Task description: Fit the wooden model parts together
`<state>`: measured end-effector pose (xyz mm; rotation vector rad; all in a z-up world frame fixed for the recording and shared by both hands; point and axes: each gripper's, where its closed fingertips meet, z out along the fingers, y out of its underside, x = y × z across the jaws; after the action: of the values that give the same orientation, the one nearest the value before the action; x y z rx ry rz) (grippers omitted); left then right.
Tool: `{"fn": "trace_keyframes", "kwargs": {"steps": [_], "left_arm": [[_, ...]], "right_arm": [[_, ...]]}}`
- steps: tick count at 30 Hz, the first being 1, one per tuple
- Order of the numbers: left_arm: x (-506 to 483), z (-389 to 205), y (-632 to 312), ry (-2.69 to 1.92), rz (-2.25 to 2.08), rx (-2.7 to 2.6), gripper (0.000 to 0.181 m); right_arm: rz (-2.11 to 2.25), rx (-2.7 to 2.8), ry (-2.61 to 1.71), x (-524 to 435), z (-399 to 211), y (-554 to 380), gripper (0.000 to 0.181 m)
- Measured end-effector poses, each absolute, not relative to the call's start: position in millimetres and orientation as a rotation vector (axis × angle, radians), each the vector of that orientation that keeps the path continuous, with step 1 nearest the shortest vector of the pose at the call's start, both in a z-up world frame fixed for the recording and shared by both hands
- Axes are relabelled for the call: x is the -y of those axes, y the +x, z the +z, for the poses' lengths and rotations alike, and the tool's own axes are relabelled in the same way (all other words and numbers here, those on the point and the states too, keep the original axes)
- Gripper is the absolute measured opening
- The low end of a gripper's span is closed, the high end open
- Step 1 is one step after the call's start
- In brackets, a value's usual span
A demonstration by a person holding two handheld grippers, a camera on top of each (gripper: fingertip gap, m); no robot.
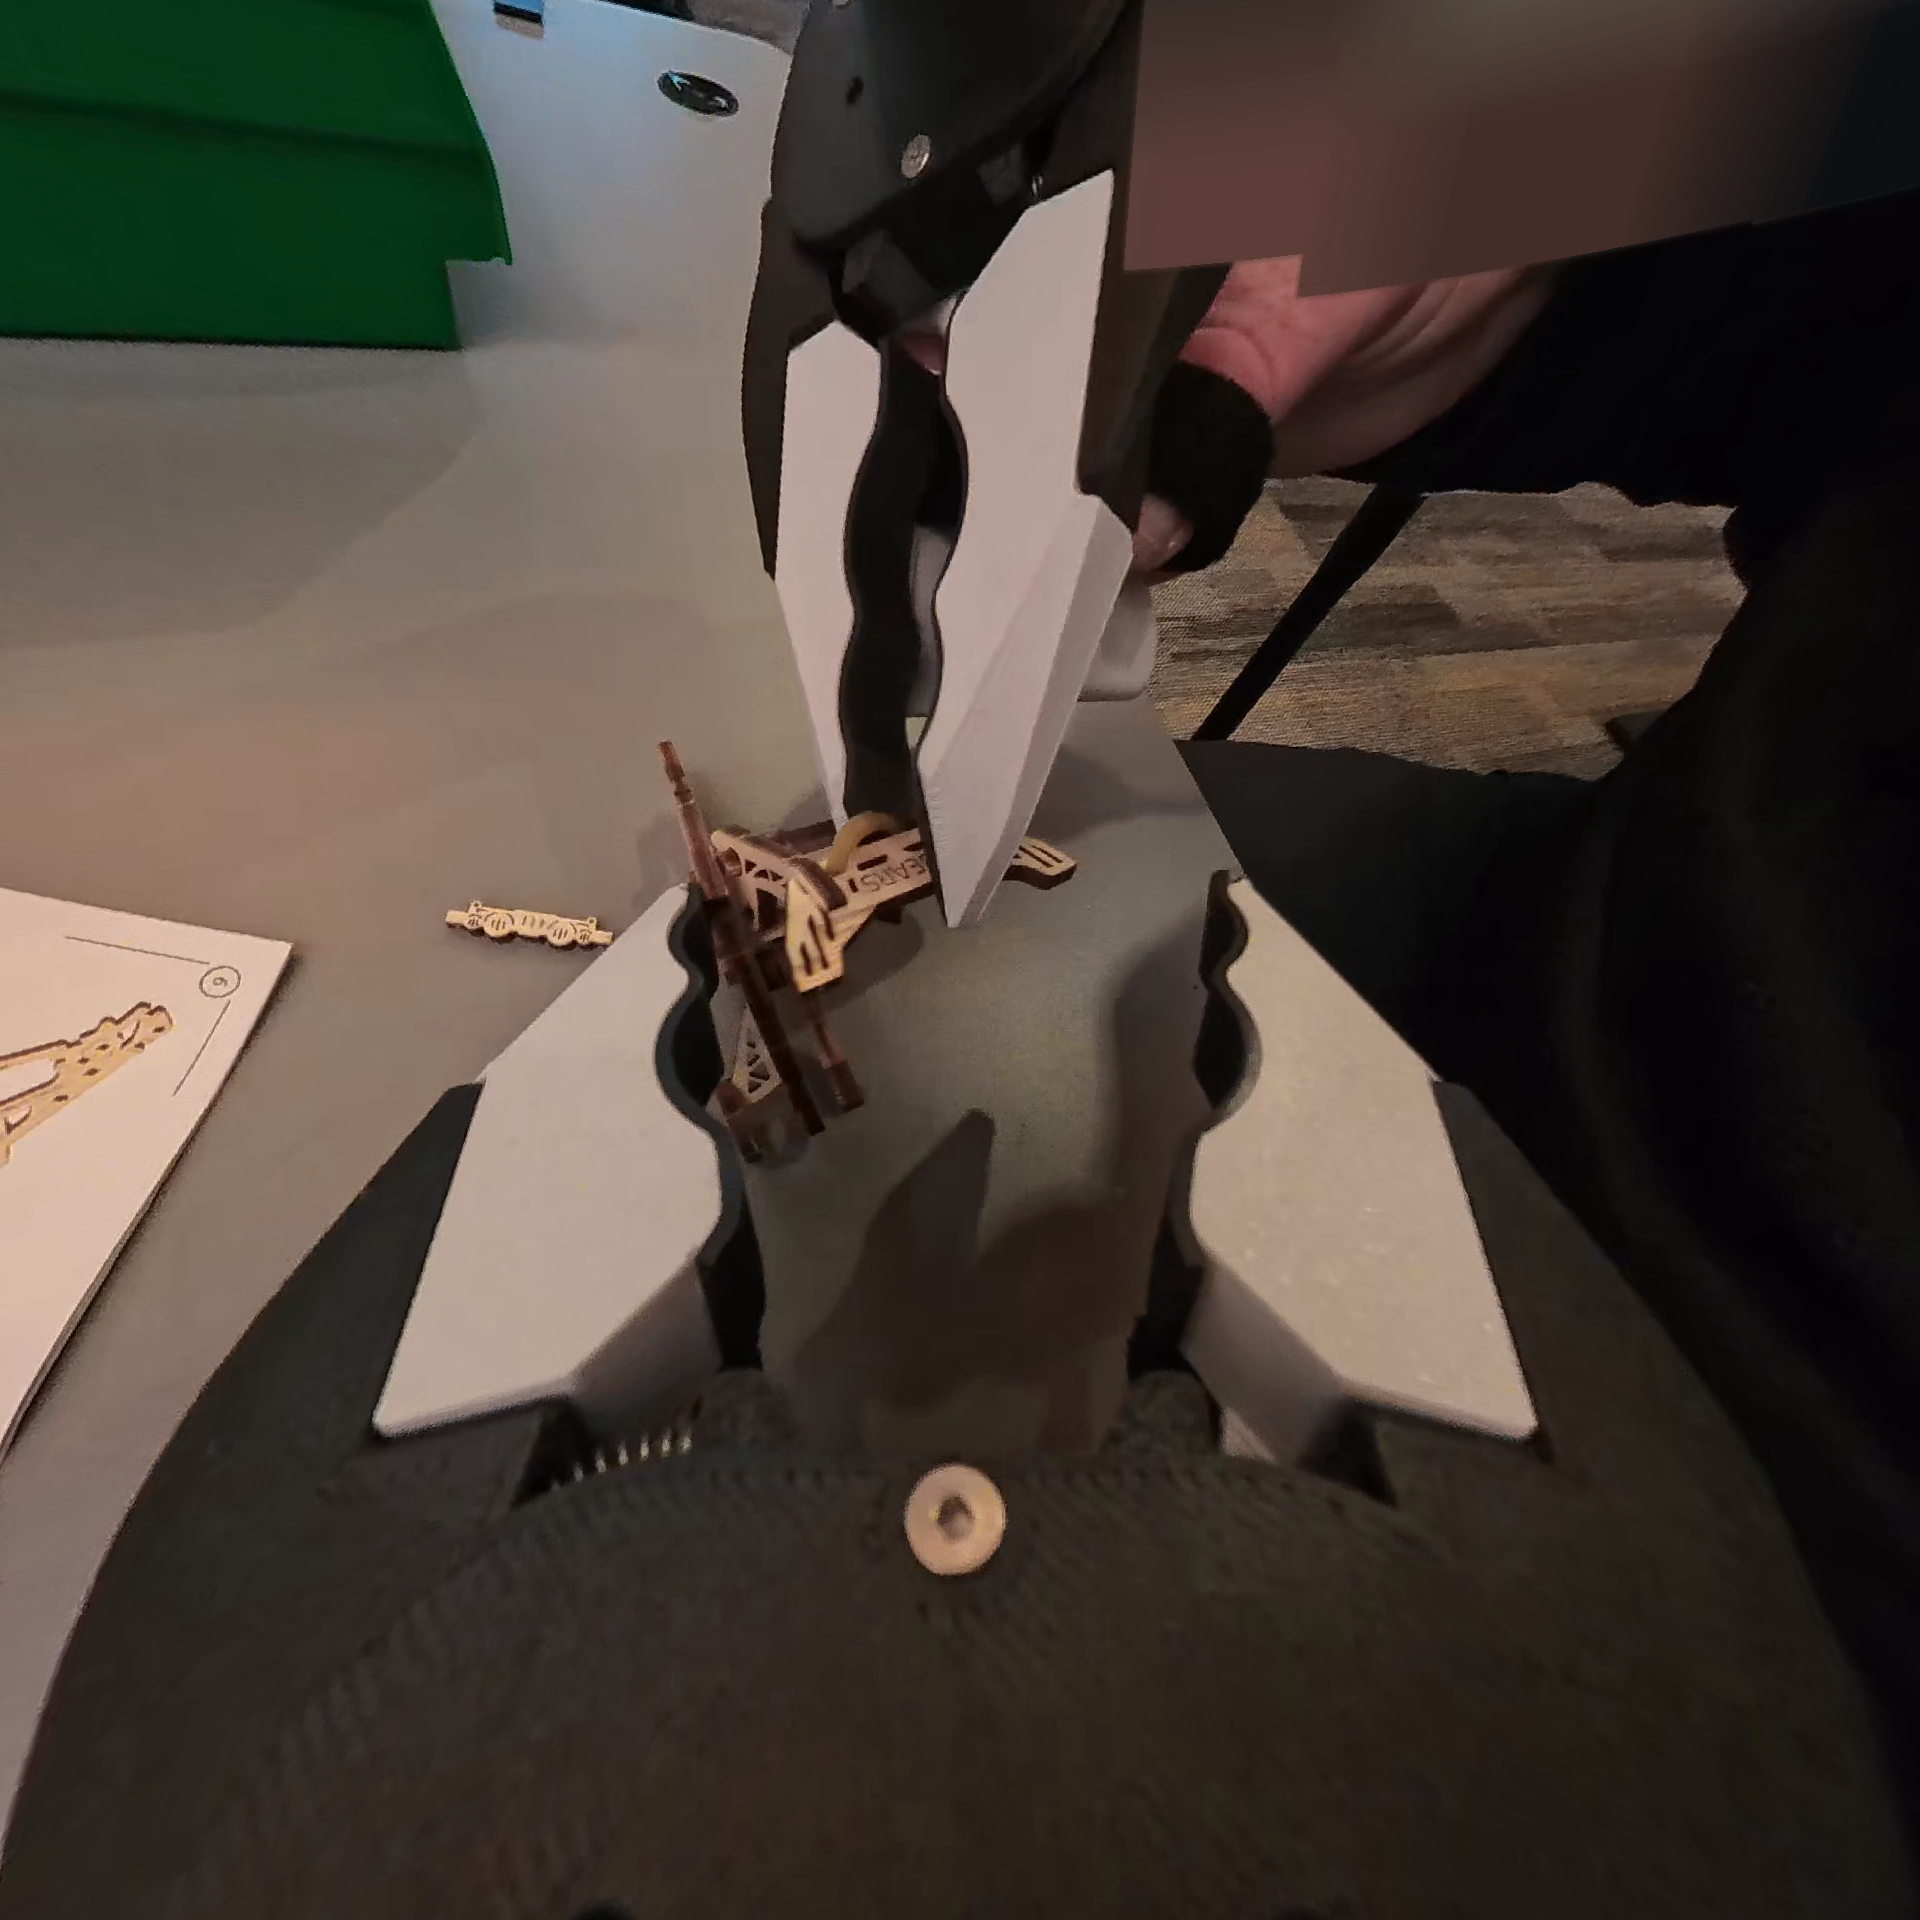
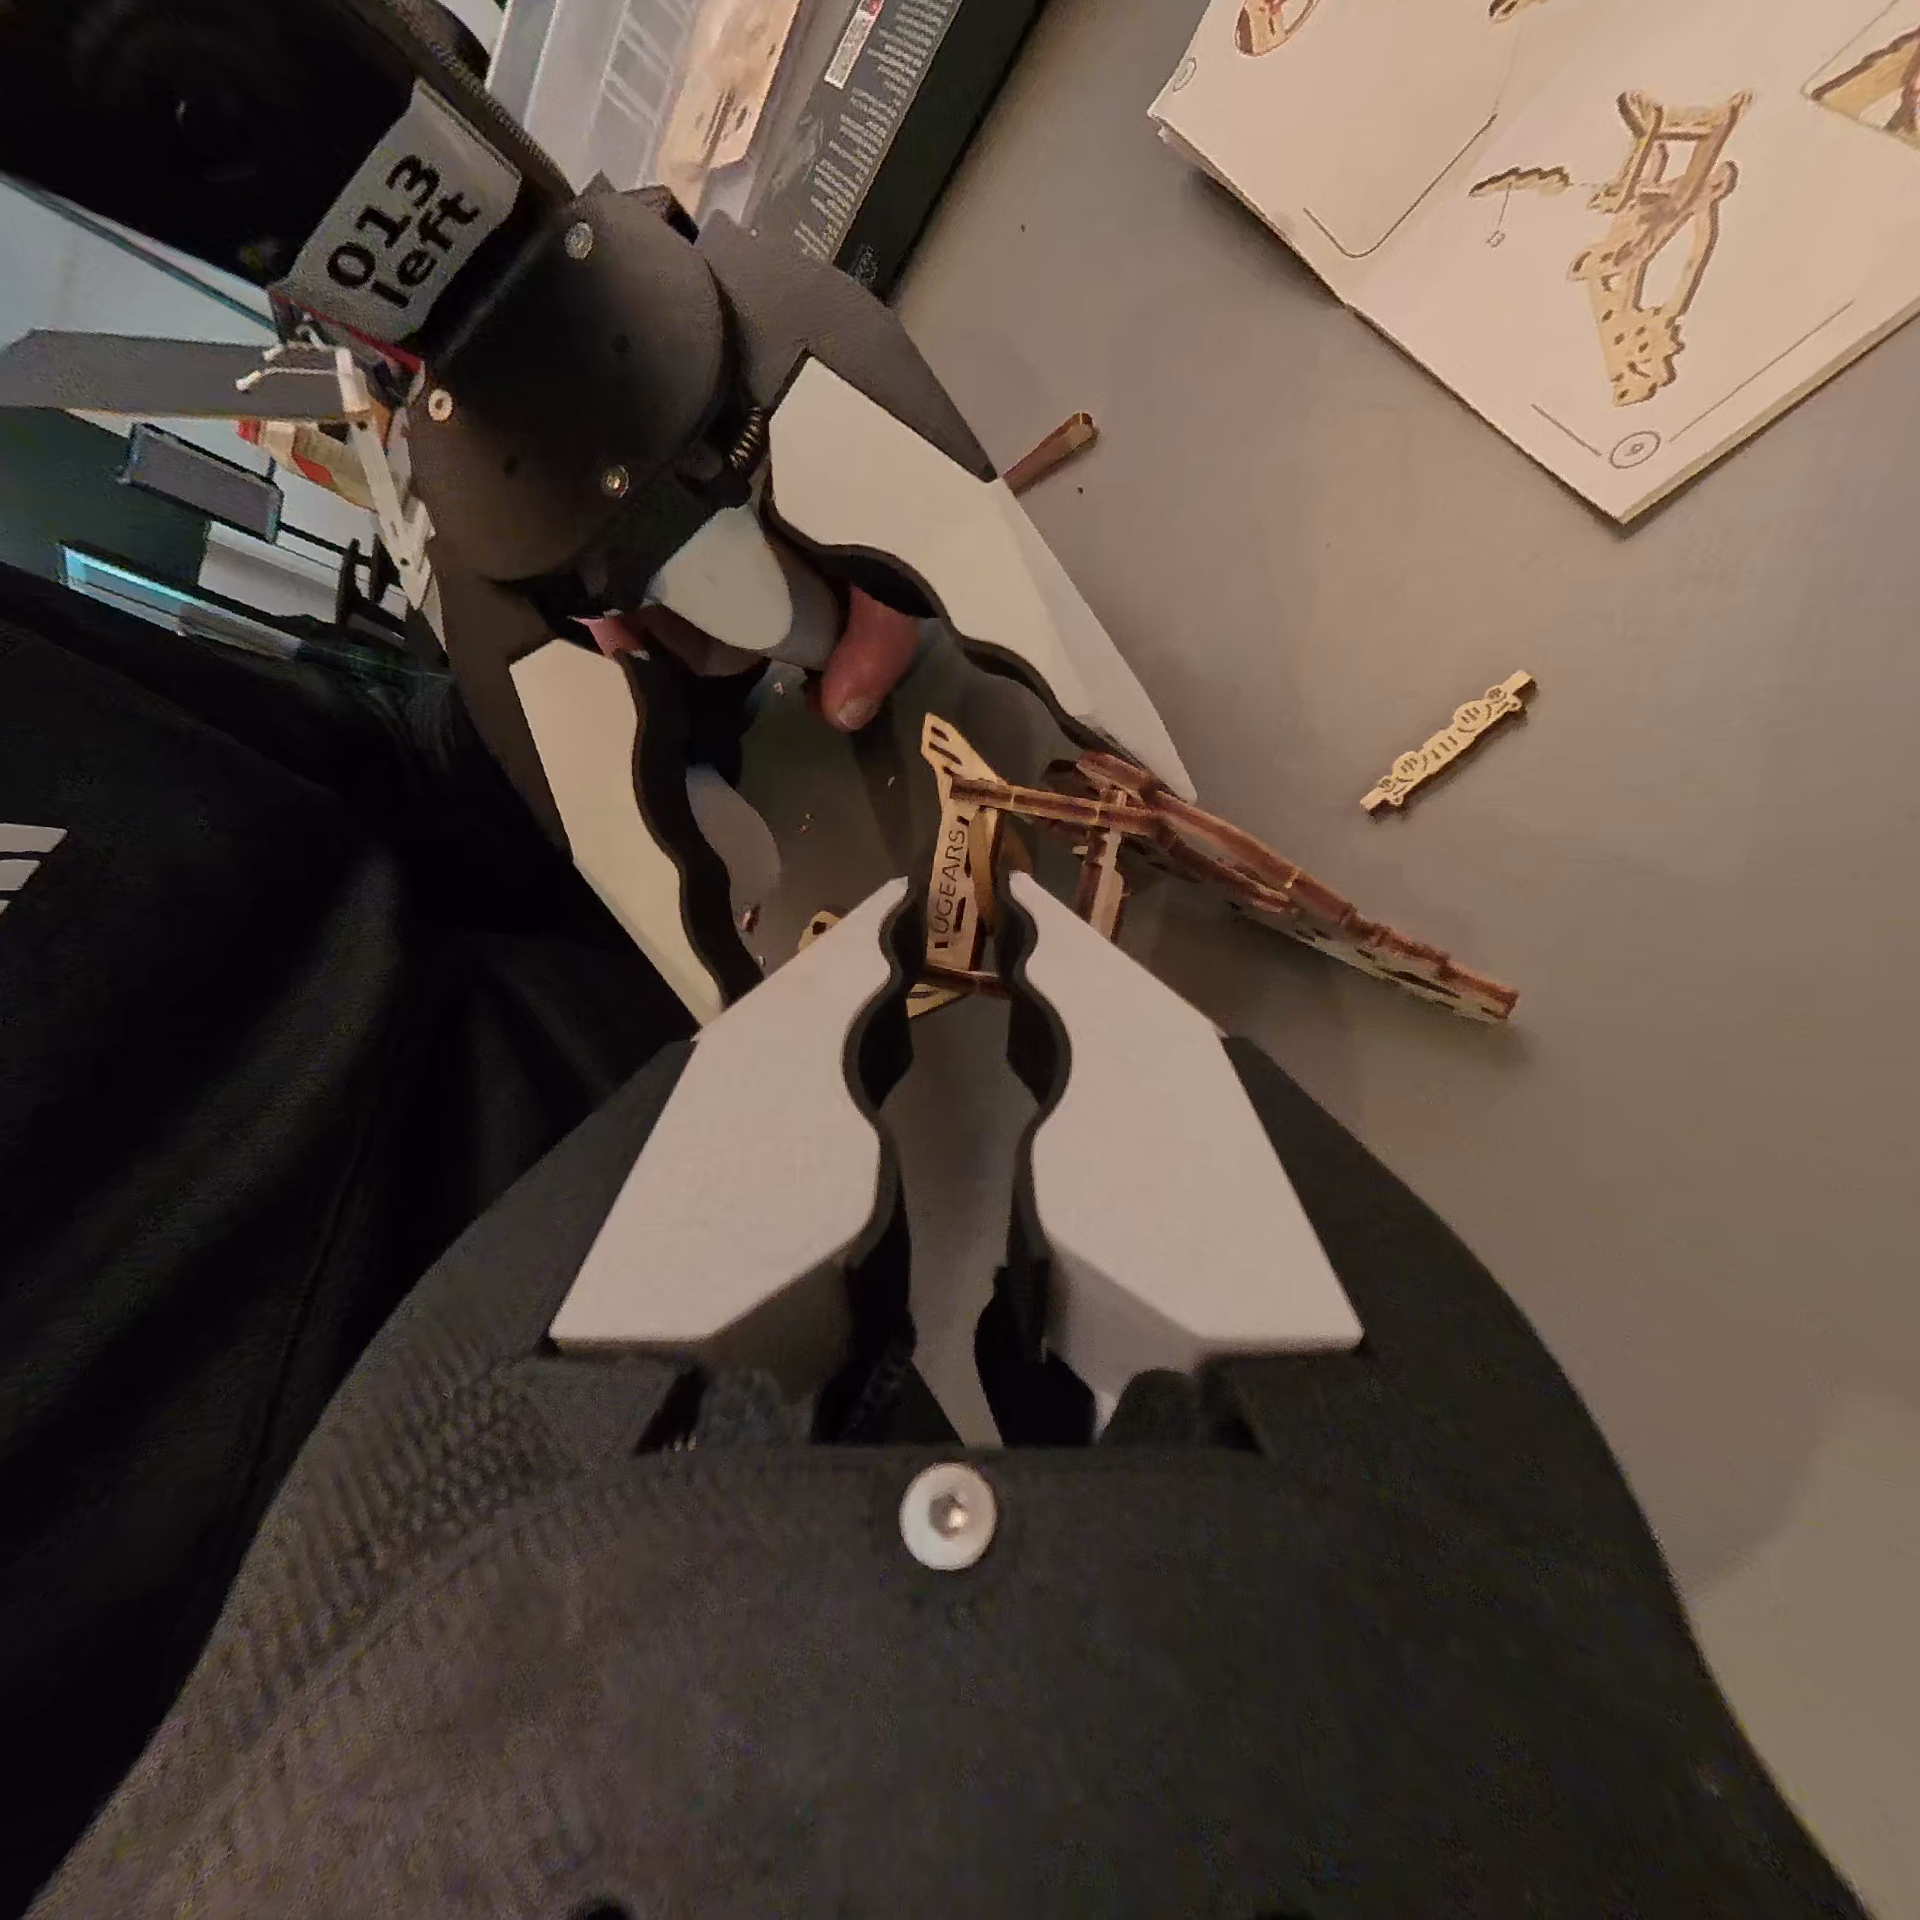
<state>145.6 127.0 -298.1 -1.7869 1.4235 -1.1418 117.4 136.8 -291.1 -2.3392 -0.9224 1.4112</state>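
A small wooden model (image 1: 779,935), dark brown and light wood, lies on the grey table (image 1: 312,675). My left gripper (image 1: 956,904) is open wide, and the model sits between its fingers, close against the left finger (image 1: 582,1091). My right gripper (image 1: 899,862) comes down from above. In the right wrist view it (image 2: 958,894) is shut on the model's light upright part (image 2: 961,914), while the model's long dark arm (image 2: 1299,894) stretches right along the table. The left gripper's fingers (image 2: 935,520) stand open either side of the model.
A loose flat wooden piece (image 1: 530,923) (image 2: 1449,740) lies on the table beyond the model. An instruction sheet (image 1: 104,1039) (image 2: 1558,260) lies nearby. Green bins (image 1: 208,156) stand at the back, a dark box (image 2: 862,104) too. A small brown stick (image 2: 1049,452) lies near the left gripper. Both grippers' tips are close together, under 4 cm apart.
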Motion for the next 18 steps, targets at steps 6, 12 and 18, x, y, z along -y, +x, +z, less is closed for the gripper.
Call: {"fn": "trace_keyframes", "kwargs": {"steps": [6, 12, 18], "left_arm": [[-125, -302, 150, -1.761, -1.035, -1.473, 0.093], [-125, -307, 150, -1.73, -0.947, -1.517, 0.089], [-126, -311, 152, -1.694, -0.843, -1.556, 0.087]], "right_arm": [[1.454, 0.841, -2.371, -134, -292, 118, 0.009], [1.557, 0.749, -2.369, -134, -289, 119, 0.009], [1.619, 0.73, -2.35, -132, -288, 120, 0.009]]}}
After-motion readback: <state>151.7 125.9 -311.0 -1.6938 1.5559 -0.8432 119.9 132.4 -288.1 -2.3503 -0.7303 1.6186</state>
